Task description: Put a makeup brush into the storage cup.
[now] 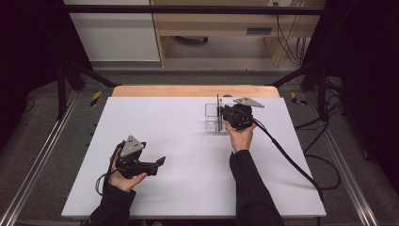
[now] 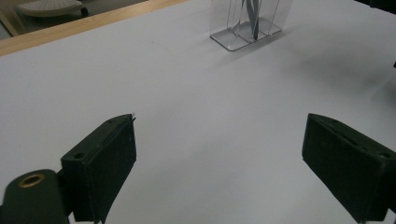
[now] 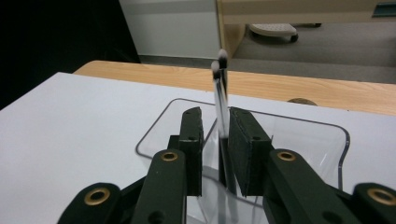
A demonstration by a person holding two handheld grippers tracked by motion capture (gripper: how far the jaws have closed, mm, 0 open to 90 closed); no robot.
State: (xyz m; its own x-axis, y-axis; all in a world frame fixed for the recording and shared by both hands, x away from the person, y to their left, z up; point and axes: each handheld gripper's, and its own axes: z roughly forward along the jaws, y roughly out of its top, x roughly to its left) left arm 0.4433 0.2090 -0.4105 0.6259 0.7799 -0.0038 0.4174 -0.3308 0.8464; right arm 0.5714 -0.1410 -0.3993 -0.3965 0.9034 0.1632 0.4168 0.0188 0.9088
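Nearest the front edge of the worktop (image 1: 188,188), the left gripper (image 1: 157,162) rests in the person's hand near the front left corner, jaws spread wide over bare white surface. Well apart, toward the back right, a clear acrylic holder (image 3: 154,126) stands upright with thin dark sticks (image 3: 222,93) in it. Right gripper (image 3: 215,140) hangs just over the holder — jaws slightly parted around the sticks, which stand between the pads; no pad visibly presses on them.

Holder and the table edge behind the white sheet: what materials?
Holder: clear glossy plastic, probably acrylic; see-through walls with bright edges. Table edge: light wood or wood-look laminate, matte; tan with faint grain, too blurred to say which.
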